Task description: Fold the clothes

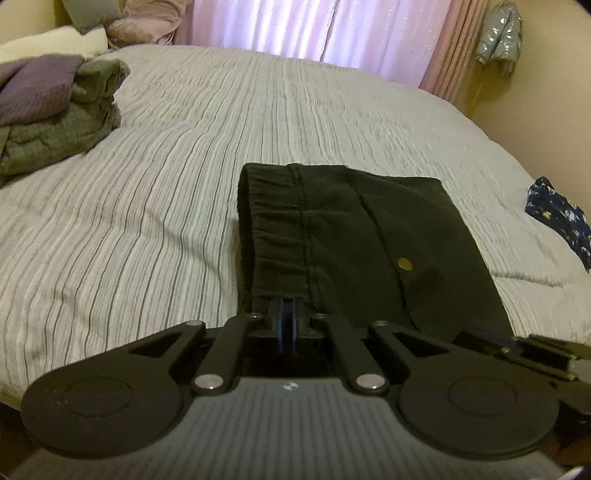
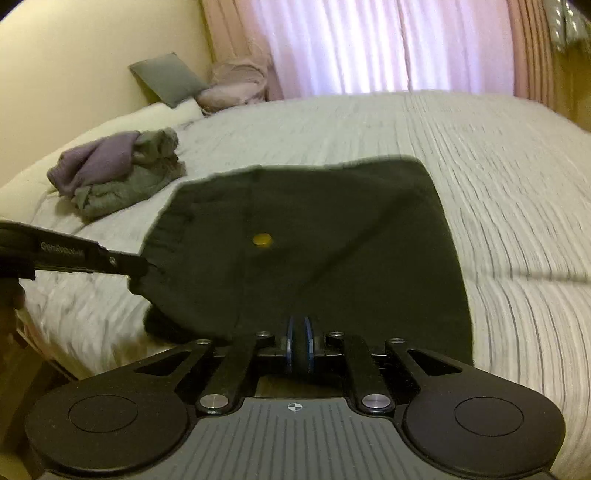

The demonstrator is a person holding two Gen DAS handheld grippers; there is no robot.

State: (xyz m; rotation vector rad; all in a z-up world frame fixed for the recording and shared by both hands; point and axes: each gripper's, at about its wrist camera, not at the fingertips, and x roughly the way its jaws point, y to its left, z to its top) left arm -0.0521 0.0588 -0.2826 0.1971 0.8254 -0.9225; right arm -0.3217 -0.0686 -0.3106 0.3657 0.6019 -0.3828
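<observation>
A black garment (image 1: 369,229) with an elastic waistband and a brass snap (image 1: 404,264) lies folded on the striped bed cover (image 1: 166,155). My left gripper (image 1: 287,306) is shut on its near edge at the waistband. In the right wrist view the same garment (image 2: 332,229) spreads ahead, its near part lifted off the bed. My right gripper (image 2: 299,332) is shut on its near edge. The left gripper (image 2: 140,267) shows at the left there, pinching the garment's left corner. The right gripper's fingers (image 1: 535,347) enter the left wrist view at the lower right.
A pile of purple and grey-green clothes (image 1: 55,118) (image 2: 118,173) sits on the bed's far left. A dark blue floral cloth (image 1: 561,218) lies at the right edge. Pillows (image 2: 166,79) lean against the wall, pink curtains (image 1: 314,29) hang behind the bed, and a silver jacket (image 1: 498,33) hangs beside them.
</observation>
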